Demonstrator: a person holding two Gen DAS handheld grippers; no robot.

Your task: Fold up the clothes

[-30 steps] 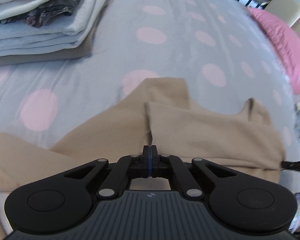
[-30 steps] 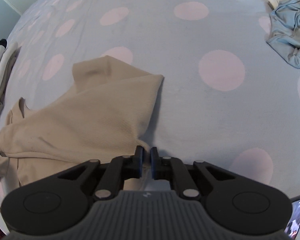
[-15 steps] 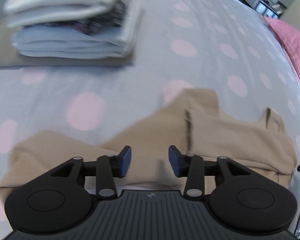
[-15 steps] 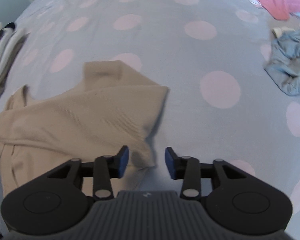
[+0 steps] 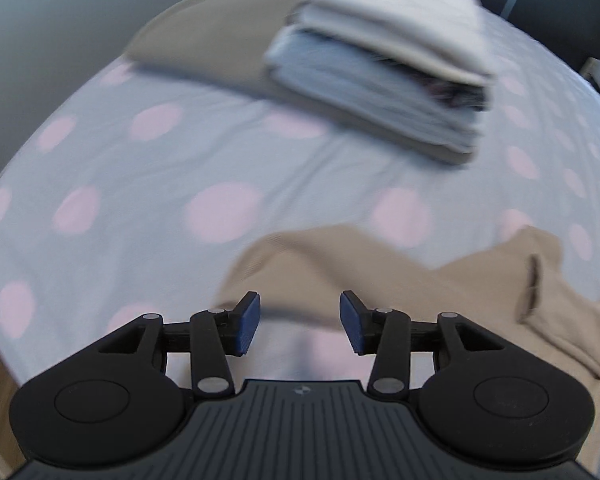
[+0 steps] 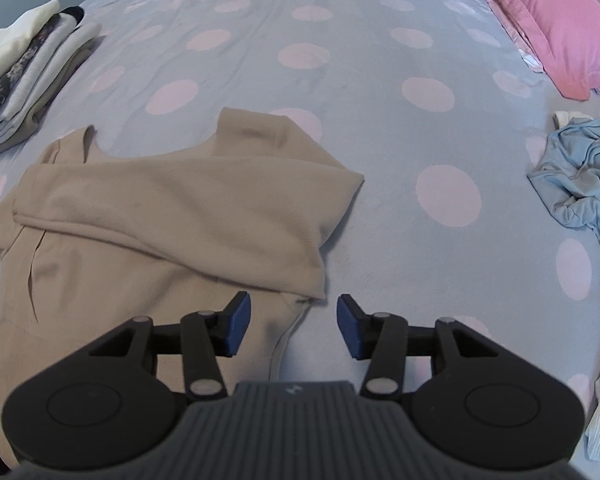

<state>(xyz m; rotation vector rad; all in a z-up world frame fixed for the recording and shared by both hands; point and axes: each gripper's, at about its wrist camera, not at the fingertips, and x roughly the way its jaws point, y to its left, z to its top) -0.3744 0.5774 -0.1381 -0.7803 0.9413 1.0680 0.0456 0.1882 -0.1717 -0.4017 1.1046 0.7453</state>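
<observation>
The bed, under a grey spotted sheet, is carrying everything. A beige knit top is lying half-folded near the front edge, one side panel and sleeve turned across the body so the folded flap is running left to right in the right wrist view, with the neck opening toward the far side and the hem toward the near side. Its long axis is running roughly away from the viewer.

A stack of folded clothes is sitting well apart from the top, beyond it on the left. A pink pillow and a crumpled blue garment are lying off to the right, not involved.

The right tongs are hanging open just over the flap's near corner, nothing between the pads, having just been opening after letting the cloth go. The left tongs are likewise standing open and empty, just opened, hovering over the other side of the top, where what is probably the unfolded sleeve is stretching leftward; that view is blurring, so this is a tentative reading.

Judgement: the left tongs are the nearer to the unfolded side, which is lying directly ahead of them; that sleeve likely needs taking next and carrying across toward the right.
</observation>
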